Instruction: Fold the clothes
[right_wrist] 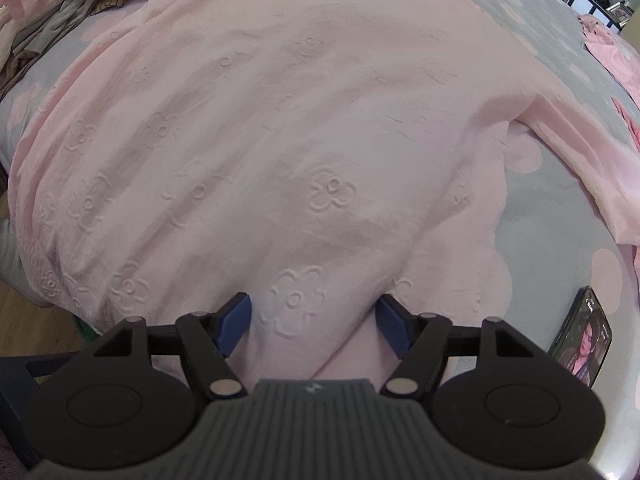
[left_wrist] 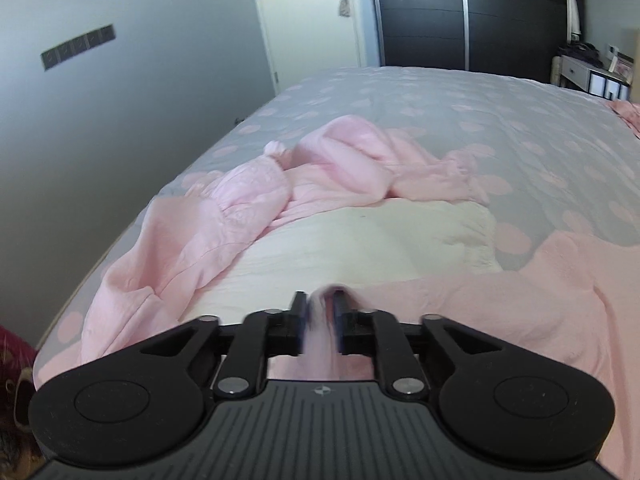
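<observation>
A large pink garment embossed with flowers (right_wrist: 280,140) lies spread over the bed in the right wrist view. My right gripper (right_wrist: 314,320) points down at its near edge, jaws wide, the blue pads (right_wrist: 236,320) standing either side of a raised fold without pinching it. In the left wrist view the same pink cloth (left_wrist: 480,320) lies at the lower right. A blurred strip of it runs between the narrowly parted jaws of my left gripper (left_wrist: 320,312), loose rather than clamped. Beyond are a flat white cloth (left_wrist: 380,240) and a crumpled pink fleece garment (left_wrist: 240,208).
The bed cover (left_wrist: 440,100) is grey with pink dots. A phone (right_wrist: 584,340) with a lit screen lies on the bed to the right of my right gripper. More clothes (right_wrist: 48,20) are piled at the upper left. A door (left_wrist: 312,12) and dark wardrobe (left_wrist: 460,12) stand beyond the bed.
</observation>
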A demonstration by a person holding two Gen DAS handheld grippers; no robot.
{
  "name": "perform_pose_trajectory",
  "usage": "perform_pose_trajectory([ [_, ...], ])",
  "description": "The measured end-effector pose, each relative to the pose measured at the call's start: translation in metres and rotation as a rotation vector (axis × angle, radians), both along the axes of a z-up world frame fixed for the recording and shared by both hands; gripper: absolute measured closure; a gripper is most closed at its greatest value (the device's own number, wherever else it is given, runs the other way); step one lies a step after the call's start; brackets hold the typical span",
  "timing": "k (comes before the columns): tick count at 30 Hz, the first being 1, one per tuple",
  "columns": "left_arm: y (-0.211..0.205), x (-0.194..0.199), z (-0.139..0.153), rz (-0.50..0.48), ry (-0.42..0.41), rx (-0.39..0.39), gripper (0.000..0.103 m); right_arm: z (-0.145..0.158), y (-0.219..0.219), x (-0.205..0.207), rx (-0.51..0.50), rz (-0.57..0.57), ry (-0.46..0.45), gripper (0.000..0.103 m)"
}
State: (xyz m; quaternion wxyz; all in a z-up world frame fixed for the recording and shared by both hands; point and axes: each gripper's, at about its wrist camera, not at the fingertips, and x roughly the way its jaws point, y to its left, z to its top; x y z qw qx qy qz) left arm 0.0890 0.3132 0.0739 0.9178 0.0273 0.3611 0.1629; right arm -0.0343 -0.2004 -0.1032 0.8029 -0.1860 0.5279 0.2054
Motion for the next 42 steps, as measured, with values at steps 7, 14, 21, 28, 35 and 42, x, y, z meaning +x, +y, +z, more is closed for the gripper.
perform_pose_trajectory([
  [7,-0.064,-0.036,0.008,-0.189,-0.046,0.025,0.057,0.024,-0.018,-0.011,0.068,-0.014,-0.021,0.031],
  [14,-0.124,-0.057,-0.023,-0.366,0.079,-0.066,0.057,0.039,-0.059,-0.018,0.06,-0.083,0.002,0.054],
  [21,-0.17,-0.079,-0.042,-0.507,0.126,-0.083,0.057,0.024,-0.093,-0.025,0.06,-0.177,0.078,0.055],
  [28,-0.197,-0.09,-0.065,-0.589,0.242,-0.047,0.057,-0.002,-0.084,-0.031,0.07,-0.191,0.156,0.097],
  [35,-0.199,-0.097,-0.082,-0.613,0.355,-0.067,0.054,0.038,-0.067,-0.03,-0.129,-0.102,0.102,0.1],
  [42,-0.212,-0.113,-0.103,-0.67,0.469,-0.105,0.053,0.045,-0.084,-0.024,-0.342,-0.064,0.116,0.1],
])
